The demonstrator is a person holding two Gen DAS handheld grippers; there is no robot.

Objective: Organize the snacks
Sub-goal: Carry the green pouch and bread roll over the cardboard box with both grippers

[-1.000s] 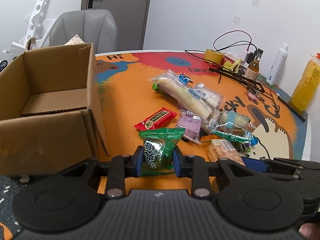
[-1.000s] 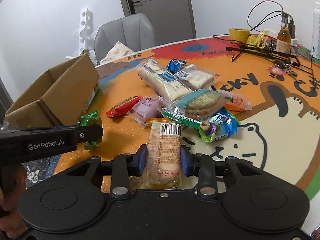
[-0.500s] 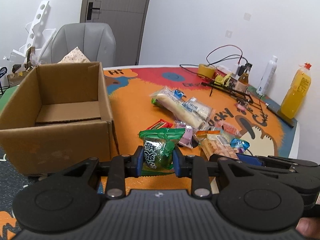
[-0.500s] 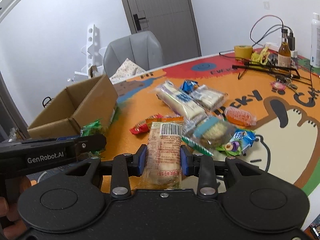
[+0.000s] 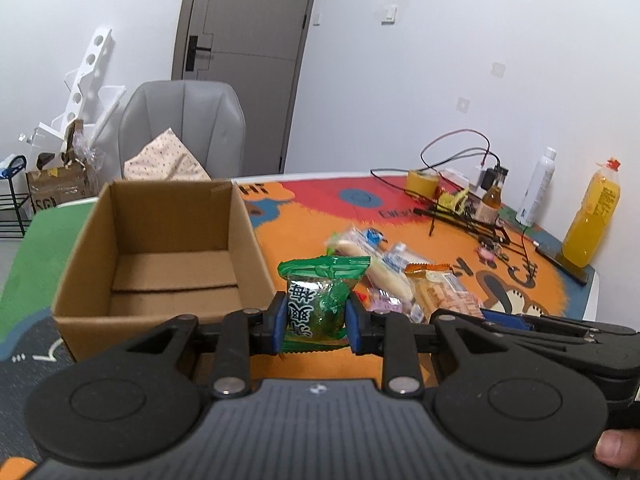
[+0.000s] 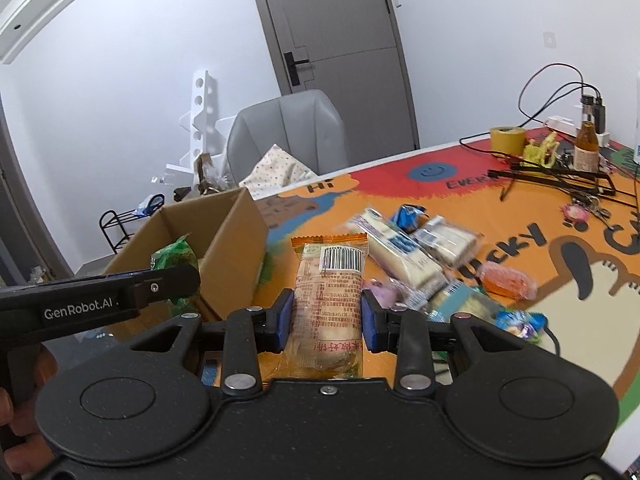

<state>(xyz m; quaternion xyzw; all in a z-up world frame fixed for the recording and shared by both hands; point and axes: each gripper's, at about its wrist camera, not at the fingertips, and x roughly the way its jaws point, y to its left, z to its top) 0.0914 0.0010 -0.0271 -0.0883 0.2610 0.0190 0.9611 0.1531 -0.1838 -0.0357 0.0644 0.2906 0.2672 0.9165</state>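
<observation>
My left gripper (image 5: 315, 322) is shut on a green snack packet (image 5: 320, 300), held in the air just right of an open cardboard box (image 5: 168, 280) that has nothing inside. My right gripper (image 6: 325, 320) is shut on an orange-edged cake packet (image 6: 330, 300) with a barcode, raised above the table. In the right wrist view the box (image 6: 232, 248) lies to the left, with the left gripper's body (image 6: 100, 300) and the green packet (image 6: 176, 256) in front of it. A pile of several snack packets (image 6: 416, 256) lies on the orange mat (image 6: 520, 320) beyond.
A grey chair (image 5: 184, 128) with a dotted cloth stands behind the box. At the table's far right are a tape roll (image 5: 423, 182), cables, a black wire rack (image 6: 560, 178), small bottles, a white bottle (image 5: 538, 188) and an orange juice bottle (image 5: 592, 216). A hand (image 6: 16, 420) grips the left tool.
Both grippers have risen with their packets still clamped. The views now sit higher, so the box's inside and more of the room show; the snack pile sits lower and farther.
</observation>
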